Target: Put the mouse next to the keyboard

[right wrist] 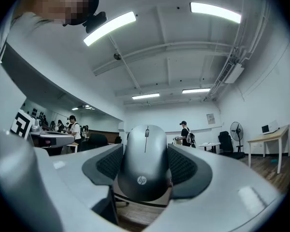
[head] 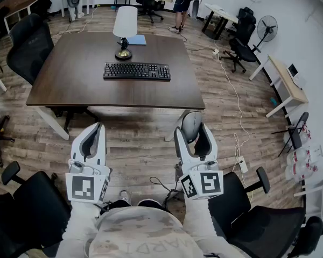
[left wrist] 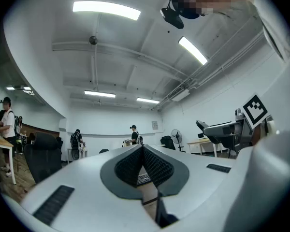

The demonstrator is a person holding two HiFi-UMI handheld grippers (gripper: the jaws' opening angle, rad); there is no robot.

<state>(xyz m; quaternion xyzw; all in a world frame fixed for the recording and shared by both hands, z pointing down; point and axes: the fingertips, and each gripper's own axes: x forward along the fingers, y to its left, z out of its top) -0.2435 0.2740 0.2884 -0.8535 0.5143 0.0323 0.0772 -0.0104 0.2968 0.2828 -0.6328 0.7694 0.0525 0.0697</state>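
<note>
mouse (right wrist: 145, 163): grey, scroll wheel up, clamped by its two sides in the right gripper (head: 192, 138); carried in the air over the wooden floor, short of the table's near edge and well apart from the keyboard.
right gripper: jaws spread wide, pads pinching the mouse.
left gripper (head: 95, 136): jaws pressed together at the tips, nothing between them; level with the right one, near it.
keyboard (head: 137, 71): black, flat on the table (head: 70, 85), about mid-top.
lamp (head: 125, 31): white shade, just behind the keyboard.
office chair (head: 27, 44): black, at the table's left side.
</note>
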